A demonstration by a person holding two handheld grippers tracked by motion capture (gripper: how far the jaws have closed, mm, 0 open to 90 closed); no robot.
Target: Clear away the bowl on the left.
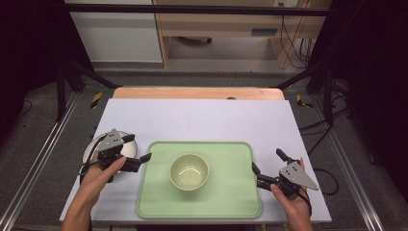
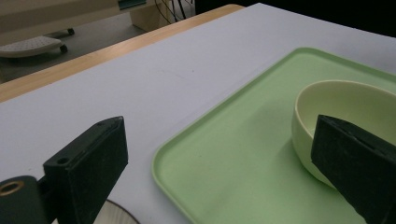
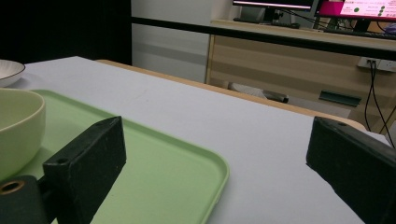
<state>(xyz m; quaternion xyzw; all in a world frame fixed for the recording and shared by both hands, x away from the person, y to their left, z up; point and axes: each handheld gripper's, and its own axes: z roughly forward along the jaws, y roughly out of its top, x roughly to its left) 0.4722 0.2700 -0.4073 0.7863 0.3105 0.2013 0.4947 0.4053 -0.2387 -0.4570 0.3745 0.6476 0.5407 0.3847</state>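
Pale cream bowl (image 1: 189, 171) upright at the centre of a green tray (image 1: 159, 202), itself square on the white tabletop (image 1: 202, 120) toward six o'clock. Likely parked mid-tray so either claw can come at the rim from its own side.

Left claw (image 1: 139, 150) at nine o'clock of the bowl, jaws spread wide and empty, hovering over a white plate (image 1: 91, 150) with a dark rim just off the tray's left edge. Aimed toward three o'clock; in the left gripper view, bowl (image 2: 341, 116) close ahead, partly behind the right-hand jaw, not touched.

Right claw (image 1: 267, 161) at three o'clock of the bowl, just beside the tray's right edge, also wide open and holding nothing. Pointed toward roughly ten o'clock; in the right gripper view, bowl (image 3: 18, 130) off to the left past the near jaw, tray rim (image 3: 219, 172) between the jaws.

Bowl clearly apart from both claws, somewhat nearer the left. Judged as a ready pose before any grasp.
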